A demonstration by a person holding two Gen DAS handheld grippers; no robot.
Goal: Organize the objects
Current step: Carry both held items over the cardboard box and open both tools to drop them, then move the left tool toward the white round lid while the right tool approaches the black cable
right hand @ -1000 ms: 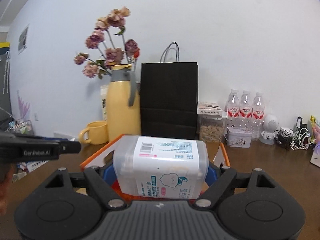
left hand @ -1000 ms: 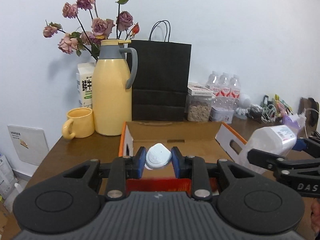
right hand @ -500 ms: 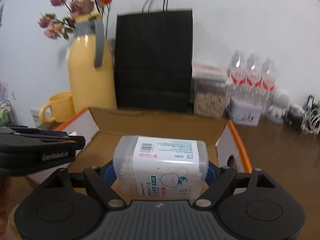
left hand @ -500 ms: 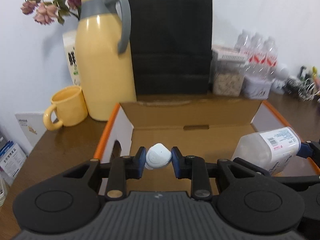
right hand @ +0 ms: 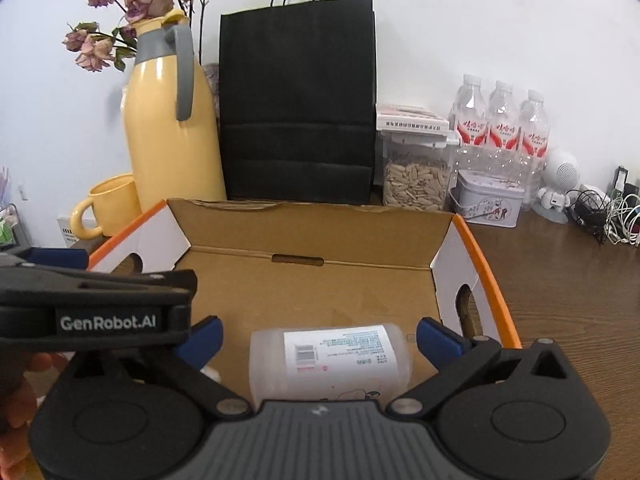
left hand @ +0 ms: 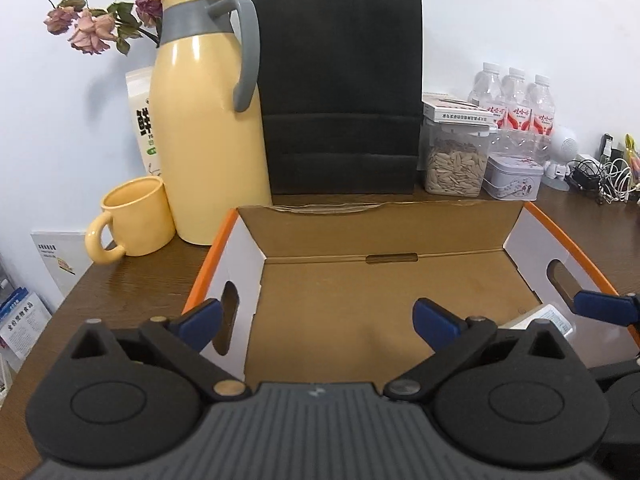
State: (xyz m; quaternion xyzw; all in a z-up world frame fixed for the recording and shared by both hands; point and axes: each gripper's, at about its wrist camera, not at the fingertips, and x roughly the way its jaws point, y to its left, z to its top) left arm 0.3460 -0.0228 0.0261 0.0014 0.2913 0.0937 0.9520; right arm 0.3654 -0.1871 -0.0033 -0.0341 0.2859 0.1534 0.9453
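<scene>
An open cardboard box with orange-edged white side flaps sits on the brown table. My left gripper is open and empty over the box's near left part. My right gripper is open above a translucent plastic container with a white label, which lies on its side on the box floor between the jaws. A corner of that container shows in the left wrist view. A bit of a small white object peeks out by the right gripper's left finger. The left gripper body crosses the right wrist view.
Behind the box stand a yellow thermos jug with dried roses, a yellow mug, a black paper bag, a jar of seeds, a tin, three water bottles and tangled cables.
Both grippers moved down into the box and opened. The left let go of the small white object; the right let go of the plastic container, which now lies on the box floor.
</scene>
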